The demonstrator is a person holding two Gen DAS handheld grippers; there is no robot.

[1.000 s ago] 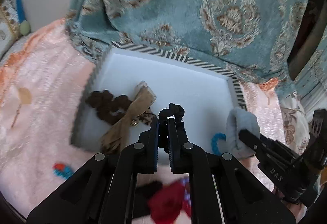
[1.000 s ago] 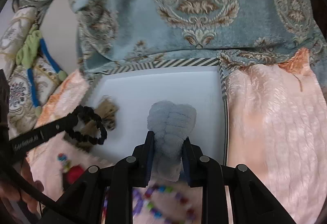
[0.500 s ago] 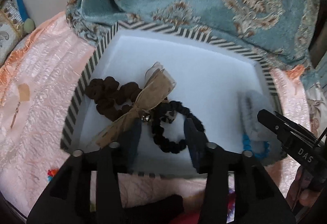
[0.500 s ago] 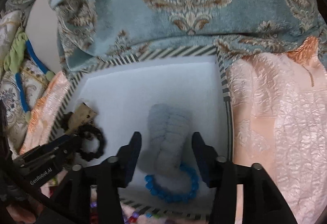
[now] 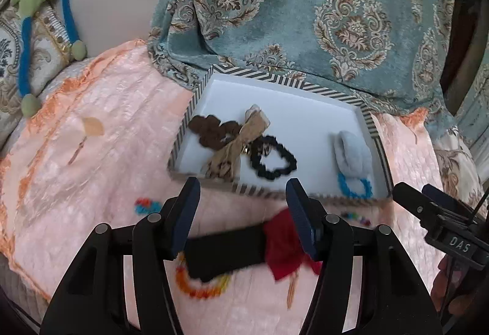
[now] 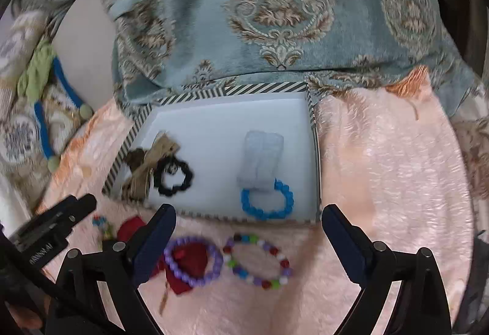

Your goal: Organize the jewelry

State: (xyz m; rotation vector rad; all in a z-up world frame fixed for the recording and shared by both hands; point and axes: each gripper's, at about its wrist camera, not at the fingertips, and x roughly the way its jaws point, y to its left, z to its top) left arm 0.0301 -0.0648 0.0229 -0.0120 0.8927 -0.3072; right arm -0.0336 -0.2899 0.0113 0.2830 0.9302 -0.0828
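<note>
**Both tongs spread wide, nothing held**

The left gripper and right gripper are held wide apart, empty. Just ahead of both, the striped-rimmed white tray is seen holding a black beaded bracelet, a fluffy grey scrunchie and a blue beaded bracelet.

left gripper and right gripper both hover side by side, jaws spread wide, holding nothing.

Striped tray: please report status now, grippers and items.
Left gripper and right gripper open, empty. Black scrunchie and grey fluffy scrunchie inside striped white tray. Purple bead bracelet outside.
</note>
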